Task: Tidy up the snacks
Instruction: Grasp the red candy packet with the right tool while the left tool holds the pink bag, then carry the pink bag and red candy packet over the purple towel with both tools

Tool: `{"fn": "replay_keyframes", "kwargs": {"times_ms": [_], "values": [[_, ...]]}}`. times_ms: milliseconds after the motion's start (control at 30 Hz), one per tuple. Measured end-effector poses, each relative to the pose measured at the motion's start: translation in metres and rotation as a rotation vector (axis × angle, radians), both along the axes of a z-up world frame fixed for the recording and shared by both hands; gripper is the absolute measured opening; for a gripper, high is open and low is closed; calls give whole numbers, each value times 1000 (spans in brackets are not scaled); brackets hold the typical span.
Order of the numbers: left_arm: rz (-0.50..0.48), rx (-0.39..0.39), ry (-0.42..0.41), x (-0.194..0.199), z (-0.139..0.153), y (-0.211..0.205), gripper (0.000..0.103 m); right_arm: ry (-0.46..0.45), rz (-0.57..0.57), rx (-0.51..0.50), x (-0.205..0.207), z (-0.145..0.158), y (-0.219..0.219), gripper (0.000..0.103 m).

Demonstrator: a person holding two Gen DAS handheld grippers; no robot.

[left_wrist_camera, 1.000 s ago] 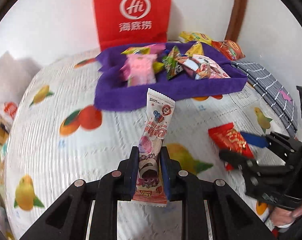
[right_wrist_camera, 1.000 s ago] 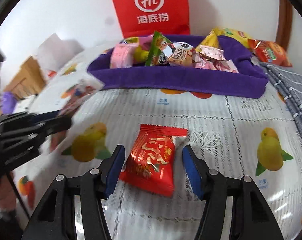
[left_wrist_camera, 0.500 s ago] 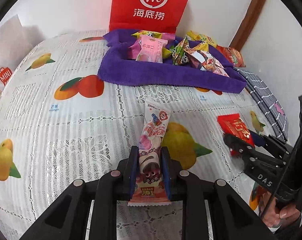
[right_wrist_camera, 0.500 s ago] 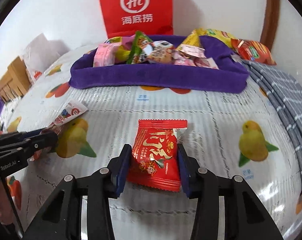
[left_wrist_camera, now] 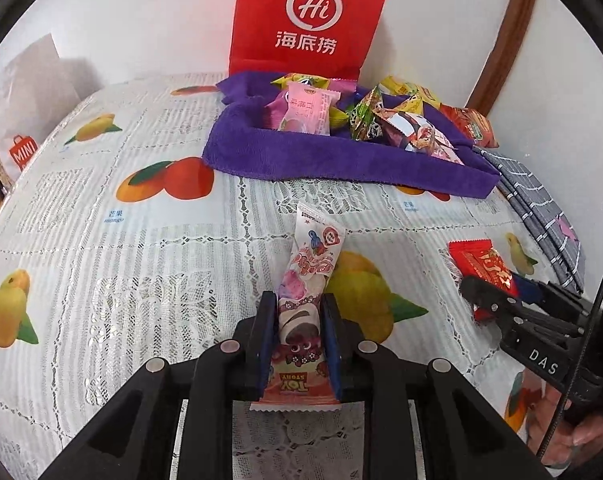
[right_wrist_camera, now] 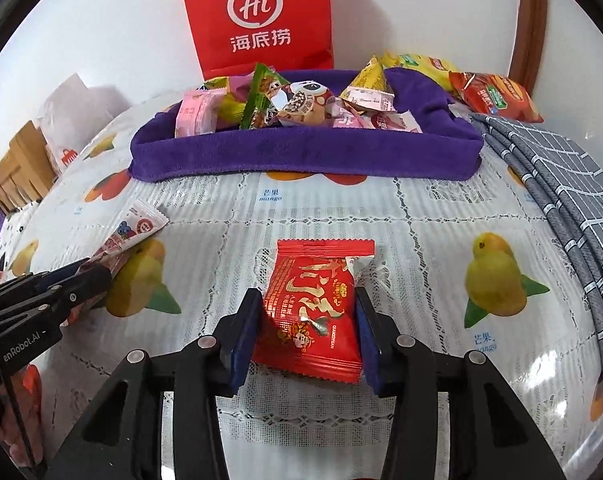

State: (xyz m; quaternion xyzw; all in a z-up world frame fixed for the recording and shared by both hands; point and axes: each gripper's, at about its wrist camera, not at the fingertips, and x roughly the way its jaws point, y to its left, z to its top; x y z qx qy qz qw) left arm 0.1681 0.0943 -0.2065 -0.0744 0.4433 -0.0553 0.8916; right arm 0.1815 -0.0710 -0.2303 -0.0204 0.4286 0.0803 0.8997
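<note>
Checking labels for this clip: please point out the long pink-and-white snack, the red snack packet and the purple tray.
long pink-and-white snack (left_wrist_camera: 315, 256), left wrist view, printed upper half.
red snack packet (right_wrist_camera: 311, 304), right wrist view, middle of its front.
purple tray (right_wrist_camera: 301, 152), right wrist view, near wall.

Glossy foil red packet (right_wrist_camera: 315, 312); plush purple cloth tray (right_wrist_camera: 305, 156); lace-patterned plastic tablecloth (right_wrist_camera: 421, 240); red paper bag (right_wrist_camera: 257, 16)
</note>
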Motion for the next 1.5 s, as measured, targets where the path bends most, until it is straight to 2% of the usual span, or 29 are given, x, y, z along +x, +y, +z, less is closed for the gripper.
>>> {"fn": "replay_keyframes", "kwargs": {"times_ms": [133,233,467,567,633,867,1100,1367,1500], "values": [[12,-47,1,0,0,6,21,2,4,-33,0,0,4,46],[19,-62,1,0,0,8,21,4,3,-18,0,1,1,46],[4,-29,31,4,3,4,20,-8,-15,-34,-3,3,1,44],[-11,-55,38,5,10,7,19,5,0,26,-5,7,-5,44],[-9,-46,29,5,18,8,19,1,4,49,-5,13,-8,44],[-4,-32,-28,13,55,9,19,-76,16,77,1,57,-20,44],[-12,-38,-90,38,97,6,19,-155,13,60,21,105,-32,44],[7,-3,-162,83,153,0,19,-208,27,71,66,164,-32,44],[24,-4,-173,108,169,-3,19,-210,19,84,97,183,-26,44]]}}
